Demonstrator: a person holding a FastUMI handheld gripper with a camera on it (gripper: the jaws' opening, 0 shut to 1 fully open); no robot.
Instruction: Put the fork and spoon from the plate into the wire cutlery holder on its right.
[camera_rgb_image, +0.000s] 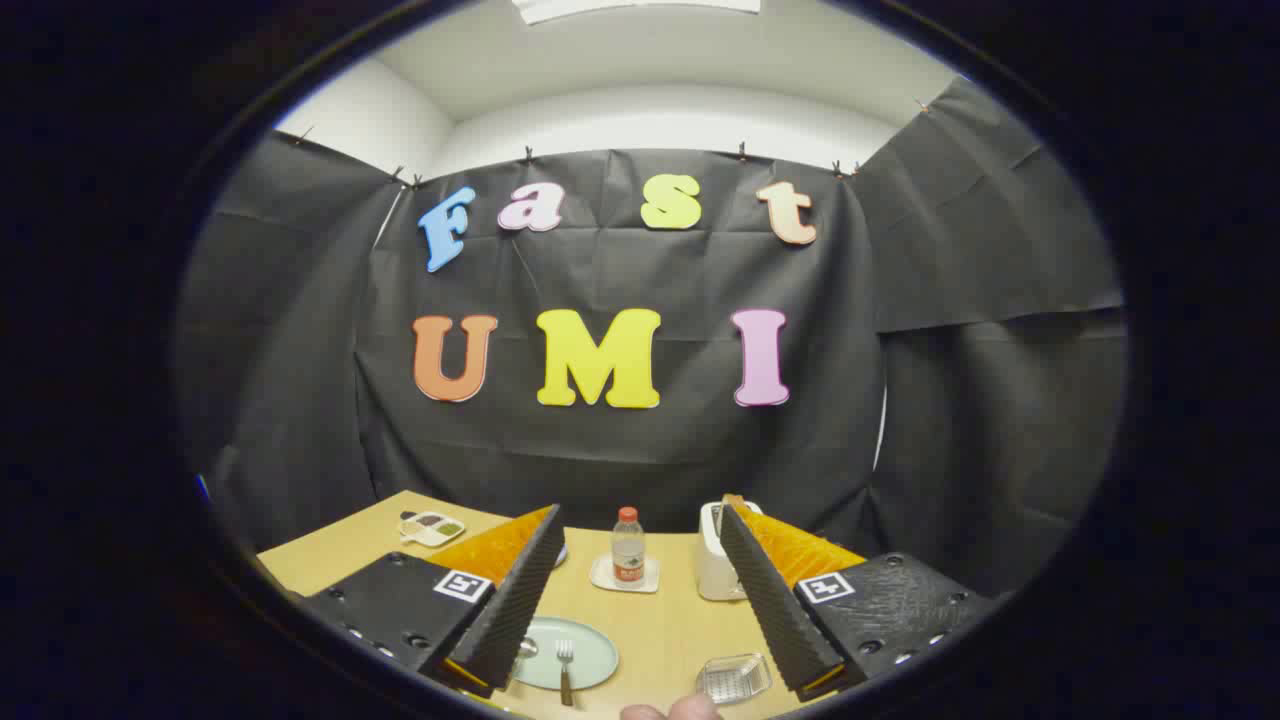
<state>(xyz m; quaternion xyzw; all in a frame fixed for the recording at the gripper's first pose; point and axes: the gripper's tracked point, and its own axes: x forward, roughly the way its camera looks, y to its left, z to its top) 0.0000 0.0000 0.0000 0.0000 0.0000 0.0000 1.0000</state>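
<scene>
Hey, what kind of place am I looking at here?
Likely a staged recording booth, not a real kitchen: black cloth wall, a wooden table set with a plate, bottle and toaster. The gripper is open.

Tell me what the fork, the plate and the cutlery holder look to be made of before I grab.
Fork: likely metal, with a grey, shiny head and a darker handle. Plate: smooth pale green with a soft sheen, probably ceramic or melamine. Cutlery holder: fine silvery wire mesh, see-through. The spoon also looks like shiny metal. The tongs stand open above the table, holding nothing.
</scene>
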